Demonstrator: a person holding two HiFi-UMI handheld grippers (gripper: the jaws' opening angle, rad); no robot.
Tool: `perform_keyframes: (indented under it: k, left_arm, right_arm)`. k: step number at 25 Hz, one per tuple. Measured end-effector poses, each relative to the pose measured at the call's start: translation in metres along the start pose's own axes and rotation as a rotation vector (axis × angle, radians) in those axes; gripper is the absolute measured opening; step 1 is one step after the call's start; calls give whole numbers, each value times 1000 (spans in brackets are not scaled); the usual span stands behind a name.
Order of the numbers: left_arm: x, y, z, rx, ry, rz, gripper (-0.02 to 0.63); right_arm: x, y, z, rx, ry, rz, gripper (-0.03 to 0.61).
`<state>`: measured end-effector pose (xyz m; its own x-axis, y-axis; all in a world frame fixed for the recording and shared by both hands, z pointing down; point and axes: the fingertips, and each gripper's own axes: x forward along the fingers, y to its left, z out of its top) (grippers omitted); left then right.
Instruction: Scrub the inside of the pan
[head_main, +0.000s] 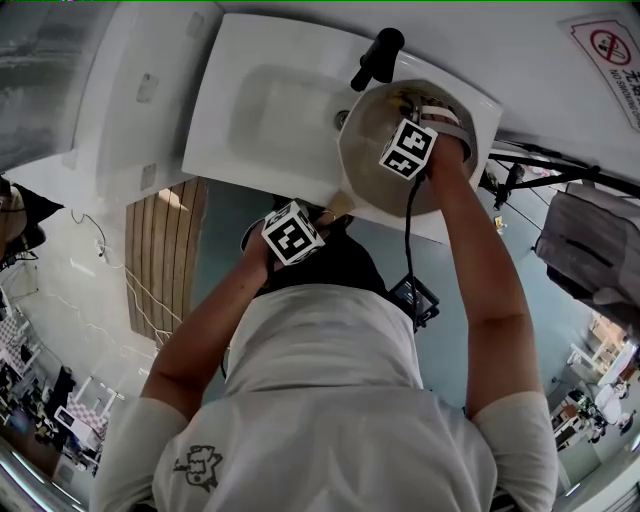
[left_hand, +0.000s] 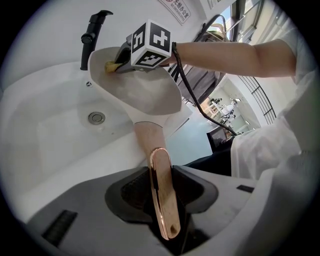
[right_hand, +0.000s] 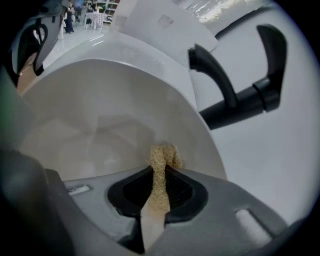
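Note:
A cream pan (head_main: 372, 150) is tilted over the right end of a white sink (head_main: 250, 120). My left gripper (left_hand: 161, 190) is shut on the pan's pink, copper-edged handle (left_hand: 162, 200); in the head view this gripper (head_main: 295, 233) sits below the pan. My right gripper (right_hand: 159, 187) is shut on a tan scrub pad (right_hand: 161, 162), whose tip touches the pan's inner wall (right_hand: 100, 120). From the left gripper view the right gripper (left_hand: 131, 57) reaches into the pan (left_hand: 150, 95), with the yellowish pad (left_hand: 111, 65) at the far rim.
A black tap (head_main: 378, 58) stands just behind the pan, close to its rim (right_hand: 240, 97). The sink's drain (left_hand: 96, 118) lies left of the pan. A black cable (head_main: 410, 230) hangs from the right gripper. A wooden-slat panel (head_main: 160, 250) is lower left.

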<state>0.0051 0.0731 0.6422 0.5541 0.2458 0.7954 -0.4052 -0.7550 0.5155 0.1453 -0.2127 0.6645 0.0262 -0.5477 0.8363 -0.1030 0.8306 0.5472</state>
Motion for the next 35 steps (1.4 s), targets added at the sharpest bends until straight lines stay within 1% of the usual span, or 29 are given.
perform_keyframes:
  k: [2, 6, 8, 10, 13, 15, 18, 20, 22, 24, 26, 28, 29, 31, 33, 35]
  left_arm:
    - [1, 1, 0, 5, 1, -1, 144]
    - [0, -2, -2, 2, 8, -17, 145]
    - [1, -3, -3, 0, 4, -22, 147]
    - [1, -4, -2, -2, -7, -23, 147]
    - [1, -5, -2, -5, -12, -21, 147]
    - [1, -5, -2, -7, -13, -20, 147]
    - [2, -3, -1, -8, -19, -13, 147]
    - [1, -3, -1, -16, -18, -12, 146]
    - [0, -2, -1, -20, -19, -2, 145]
    - [1, 0, 1, -18, -19, 10, 144]
    - [2, 0, 2, -16, -20, 19, 141]
    - [3, 1, 3, -13, -21, 27, 140]
    - [3, 2, 4, -12, -21, 28, 140]
    - [2, 3, 4, -11, -16, 29, 138]
    - [1, 4, 5, -8, -9, 25, 138]
    - [0, 3, 6, -11, -5, 11, 138]
  right_arm:
    - [5, 22, 15, -11, -39, 76, 60]
    - [-6, 59, 45, 35, -163, 236, 61]
    - [-16, 81, 56, 40, -219, 326, 61]
    - [-25, 99, 63, 37, -252, 392, 61]
    - [-38, 121, 65, 69, -275, 496, 61]
    - [-49, 138, 62, 65, -267, 580, 61]
    - [-64, 164, 47, 30, -207, 710, 61]
    - [-71, 178, 34, 7, -154, 775, 61]
    - [-76, 187, 17, -9, -91, 822, 61]
    - [-78, 194, -7, -19, 6, 862, 61]
    - [-76, 195, -40, -49, 141, 870, 61]
    - [-67, 188, -74, -106, 274, 825, 61]
    - [-61, 181, -89, -140, 324, 782, 63]
    - [-46, 159, -109, -181, 386, 674, 63]
    - [-33, 131, -119, -172, 412, 549, 63]
    - [-21, 100, -120, -135, 409, 418, 63]
